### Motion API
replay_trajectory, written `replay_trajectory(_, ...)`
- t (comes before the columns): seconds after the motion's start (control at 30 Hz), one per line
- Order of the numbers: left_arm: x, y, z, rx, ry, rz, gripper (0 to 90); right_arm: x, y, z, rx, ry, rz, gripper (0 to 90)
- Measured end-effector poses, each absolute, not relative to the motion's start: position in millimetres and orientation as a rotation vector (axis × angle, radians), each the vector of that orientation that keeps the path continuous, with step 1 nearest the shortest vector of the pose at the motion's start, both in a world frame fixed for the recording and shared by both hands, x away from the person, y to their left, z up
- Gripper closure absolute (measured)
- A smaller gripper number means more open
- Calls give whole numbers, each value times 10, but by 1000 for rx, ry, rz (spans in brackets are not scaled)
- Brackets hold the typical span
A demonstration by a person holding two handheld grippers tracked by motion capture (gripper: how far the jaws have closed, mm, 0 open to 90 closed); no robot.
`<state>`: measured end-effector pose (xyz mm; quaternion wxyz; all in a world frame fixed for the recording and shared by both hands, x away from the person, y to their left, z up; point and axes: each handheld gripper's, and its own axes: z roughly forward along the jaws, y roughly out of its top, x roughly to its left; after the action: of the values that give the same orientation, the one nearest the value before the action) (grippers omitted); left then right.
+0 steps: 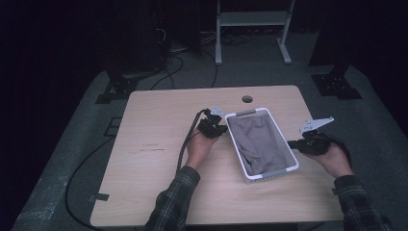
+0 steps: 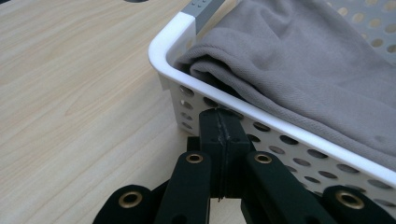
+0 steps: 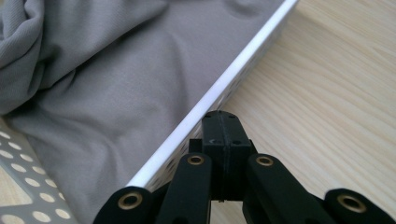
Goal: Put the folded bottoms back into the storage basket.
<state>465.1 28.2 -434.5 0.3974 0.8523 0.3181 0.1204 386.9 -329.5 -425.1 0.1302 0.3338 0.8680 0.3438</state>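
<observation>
High view: white basket (image 1: pixel 285 139) of grey cloth (image 1: pixel 254 139) on tabletop (image 1: pixel 154 144), left hand-held gripper (image 1: pixel 222 129) and right hand-held gripper (image 1: pixel 291 143) flanking it, both closed, empty.

Dim room, one lit wooden table

A light wooden table (image 1: pixel 159 144) with rounded corners and a round hole (image 1: pixel 247 99) near its far edge stands on grey carpet (image 1: pixel 72 159). Beyond the far edge, black cables (image 1: pixel 168 62) trail across the floor, a pale metal frame (image 1: pixel 252 29) rises at centre, and dark stand bases (image 1: pixel 337 84) sit off both far corners. The surroundings fade into darkness.
</observation>
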Motion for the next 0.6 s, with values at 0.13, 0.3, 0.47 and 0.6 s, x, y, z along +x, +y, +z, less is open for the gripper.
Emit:
replay_trajectory(0.13, 4652, 303, -4340, 2159, 806, 306, 900, 3854, -3215, -4250, 936, 2539, 1004, 893)
replay_trajectory(0.3, 4656, 326, -4331, 2156, 809, 311, 900, 3834, -3115, -4254, 898, 2561, 1000, 893)
replay_trajectory(0.47, 4646, 331, -4328, 2158, 805, 311, 900, 3826, -3054, -4249, 884, 2570, 993, 893)
replay_trajectory(0.6, 4628, 334, -4331, 2159, 802, 308, 900, 3836, -3047, -4248, 881, 2571, 990, 893)
